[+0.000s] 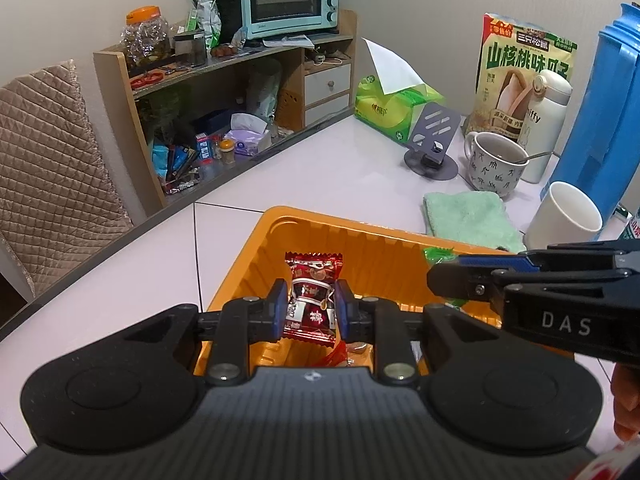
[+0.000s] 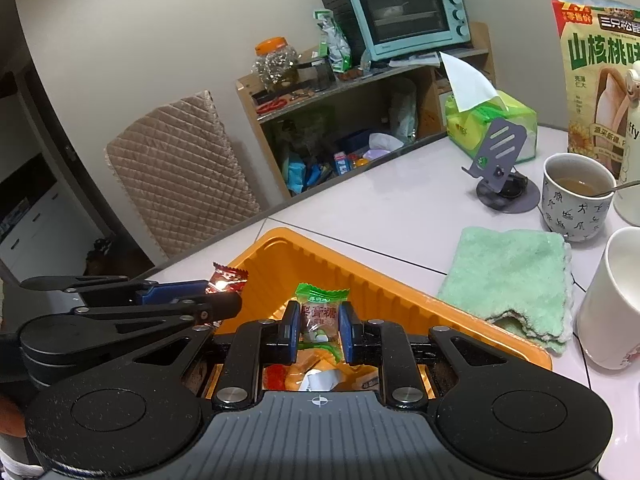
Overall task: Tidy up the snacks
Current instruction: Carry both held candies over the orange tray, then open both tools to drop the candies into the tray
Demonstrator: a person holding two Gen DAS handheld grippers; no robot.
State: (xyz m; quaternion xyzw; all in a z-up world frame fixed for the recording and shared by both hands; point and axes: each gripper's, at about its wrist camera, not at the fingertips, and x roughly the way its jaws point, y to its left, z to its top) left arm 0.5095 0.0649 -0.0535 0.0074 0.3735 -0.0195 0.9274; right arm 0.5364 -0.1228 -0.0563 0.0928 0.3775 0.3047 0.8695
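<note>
So, red candy: I hold it in my left claw, pinched on both sides, right over the orange tray.
Red candy long way: it runs straight ahead from the claw, with its crimped end pointing to the tray's far wall.
Green candy: I hold it in my right claw, squeezed tight, also over the orange tray.
Green candy long way: it stands up and ahead between the blue pads, top frill free.
Way down: the tray floor is right under both candies, so I think the next move is just to lower and let go.
Other snacks: more wrappers lie in the tray's near end, below my claws.
Which claw is nearer: both sit side by side over the tray; I cannot tell which is lower.
What could go wrong: the two claws are close, so they might bump.
Around the tray: a green cloth lies just beside its far right edge, and a white cup stands past that.
</note>
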